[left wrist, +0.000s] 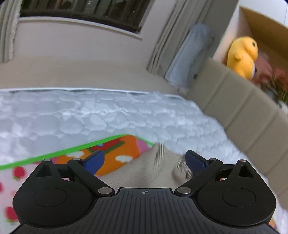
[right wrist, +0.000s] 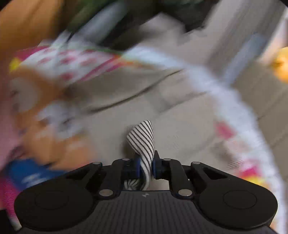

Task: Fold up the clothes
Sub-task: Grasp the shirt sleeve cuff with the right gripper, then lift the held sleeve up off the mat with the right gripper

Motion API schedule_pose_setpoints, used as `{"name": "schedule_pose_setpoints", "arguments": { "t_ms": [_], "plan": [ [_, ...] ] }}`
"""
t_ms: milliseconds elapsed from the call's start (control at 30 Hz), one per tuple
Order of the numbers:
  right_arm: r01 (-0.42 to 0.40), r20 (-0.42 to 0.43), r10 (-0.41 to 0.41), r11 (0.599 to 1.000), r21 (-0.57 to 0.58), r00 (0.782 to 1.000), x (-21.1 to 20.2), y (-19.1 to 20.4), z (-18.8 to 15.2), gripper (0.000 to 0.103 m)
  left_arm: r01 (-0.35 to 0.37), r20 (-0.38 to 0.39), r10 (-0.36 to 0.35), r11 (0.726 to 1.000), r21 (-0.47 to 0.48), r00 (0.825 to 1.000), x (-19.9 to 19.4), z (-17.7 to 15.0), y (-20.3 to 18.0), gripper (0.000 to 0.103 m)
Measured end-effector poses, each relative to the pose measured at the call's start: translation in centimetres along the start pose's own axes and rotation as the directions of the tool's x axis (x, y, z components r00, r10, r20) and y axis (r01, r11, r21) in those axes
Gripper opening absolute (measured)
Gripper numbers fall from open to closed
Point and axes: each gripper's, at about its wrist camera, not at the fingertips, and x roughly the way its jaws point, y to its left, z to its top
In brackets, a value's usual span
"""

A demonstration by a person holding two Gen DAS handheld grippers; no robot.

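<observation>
A beige garment (left wrist: 142,171) with black-and-white striped trim (left wrist: 160,153) lies on a colourful play mat (left wrist: 115,153) spread over a white quilted mattress (left wrist: 90,117). My left gripper (left wrist: 144,159) is open wide just above the garment, its blue pads clear of the cloth. In the blurred right wrist view the same beige garment (right wrist: 162,111) stretches ahead. My right gripper (right wrist: 146,165) is shut on the striped trim (right wrist: 143,138), which sticks up in a fold between the blue pads.
A beige padded headboard (left wrist: 243,111) runs along the right of the mattress. Behind it sit a yellow plush toy (left wrist: 243,54) and red flowers (left wrist: 277,81). Curtains (left wrist: 167,41) and a dark window (left wrist: 81,10) stand beyond the bed.
</observation>
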Motion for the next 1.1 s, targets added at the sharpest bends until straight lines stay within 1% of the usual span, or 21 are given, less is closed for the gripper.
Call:
{"name": "schedule_pose_setpoints", "arguments": {
  "t_ms": [33,100,133,200,267,300,367,433,533,567,600,667,733,767,833,867,900,933,967,1033,1100],
  "plan": [
    [0.076,0.019,-0.077,0.996,0.035,0.997,-0.2,-3.2,1.0,0.010,0.016,0.012,-0.017,0.999,0.038,1.000,0.5,-0.2,0.4,0.100],
    [0.226,0.028,-0.232,0.963,0.146,0.972,-0.4,-10.6,2.8,0.010,0.050,0.028,-0.054,0.992,0.115,0.998,1.6,-0.2,1.3,0.100],
    [0.293,0.022,-0.305,0.931,0.219,0.952,-0.5,-14.3,3.4,0.010,0.068,0.030,-0.073,0.986,0.150,0.997,2.2,0.0,1.8,0.100],
    [0.407,-0.011,-0.432,0.840,0.359,0.902,-0.5,-21.1,4.1,0.010,0.130,-0.010,-0.130,0.981,0.141,0.992,3.5,0.4,3.1,0.100],
    [0.478,-0.065,-0.505,0.759,0.441,0.861,0.3,-25.8,3.8,0.010,0.145,-0.042,-0.142,0.986,0.078,0.989,4.7,0.6,4.3,0.100],
    [0.504,-0.095,-0.524,0.731,0.460,0.846,1.0,-27.4,3.4,0.010,0.143,-0.055,-0.139,0.987,0.073,0.989,5.2,0.3,4.5,0.100],
    [0.546,-0.163,-0.539,0.694,0.469,0.826,3.3,-29.4,2.1,0.010,0.137,-0.080,-0.132,0.988,0.068,0.988,6.2,-0.2,4.7,0.100],
    [0.579,-0.226,-0.542,0.675,0.457,0.810,5.8,-30.4,0.8,0.010,0.136,-0.100,-0.127,0.987,0.088,0.987,6.9,-0.7,4.8,0.100],
    [0.610,-0.308,-0.527,0.664,0.433,0.792,9.6,-29.9,-1.3,0.010,0.183,-0.139,-0.170,0.979,0.088,0.976,7.4,-0.9,4.7,0.100],
    [0.627,-0.337,-0.529,0.659,0.415,0.779,10.7,-29.4,-1.9,0.011,0.209,-0.157,-0.193,0.974,0.092,0.969,7.7,-1.0,4.5,0.101],
    [0.651,-0.374,-0.534,0.646,0.398,0.758,11.6,-28.9,-2.8,0.011,0.234,-0.175,-0.215,0.968,0.095,0.961,7.9,-1.1,4.4,0.101],
    [0.702,-0.451,-0.543,0.612,0.365,0.708,13.2,-27.9,-4.8,0.020,0.201,-0.184,-0.175,0.970,0.135,0.967,8.3,-1.7,3.8,0.102],
    [0.735,-0.465,-0.574,0.587,0.341,0.674,13.2,-26.8,-6.0,0.024,0.163,-0.189,-0.130,0.971,0.176,0.973,8.8,-2.4,3.2,0.102],
    [0.727,-0.444,-0.579,0.594,0.345,0.684,12.9,-26.2,-6.1,0.028,0.114,-0.173,-0.081,0.975,0.192,0.982,9.0,-2.6,3.2,0.102],
    [0.685,-0.381,-0.570,0.626,0.371,0.728,12.3,-24.8,-5.5,0.032,-0.004,-0.129,0.031,0.978,0.207,0.991,9.2,-2.6,3.7,0.102],
    [0.660,-0.350,-0.560,0.643,0.388,0.751,12.0,-24.3,-4.9,0.034,-0.070,-0.104,0.093,0.976,0.205,0.990,9.2,-2.3,4.1,0.102],
    [0.632,-0.317,-0.546,0.657,0.412,0.775,11.6,-23.8,-4.0,0.035,-0.136,-0.079,0.155,0.970,0.201,0.985,9.2,-2.0,4.6,0.102],
    [0.601,-0.284,-0.532,0.669,0.437,0.798,11.2,-23.4,-2.9,0.036,-0.202,-0.055,0.216,0.960,0.196,0.975,9.2,-1.8,5.0,0.102],
    [0.556,-0.253,-0.499,0.686,0.469,0.829,11.1,-23.1,-1.7,0.039,-0.266,-0.031,0.277,0.945,0.189,0.960,9.3,-1.5,5.5,0.103],
    [0.446,-0.188,-0.413,0.717,0.536,0.891,11.0,-22.7,0.8,0.043,-0.317,0.006,0.320,0.936,0.151,0.947,8.2,-0.5,5.9,0.102],
    [0.323,-0.123,-0.311,0.750,0.578,0.942,11.3,-21.8,3.4,0.049,-0.362,0.041,0.359,0.926,0.110,0.932,7.2,0.5,6.3,0.102]
  ]
}}
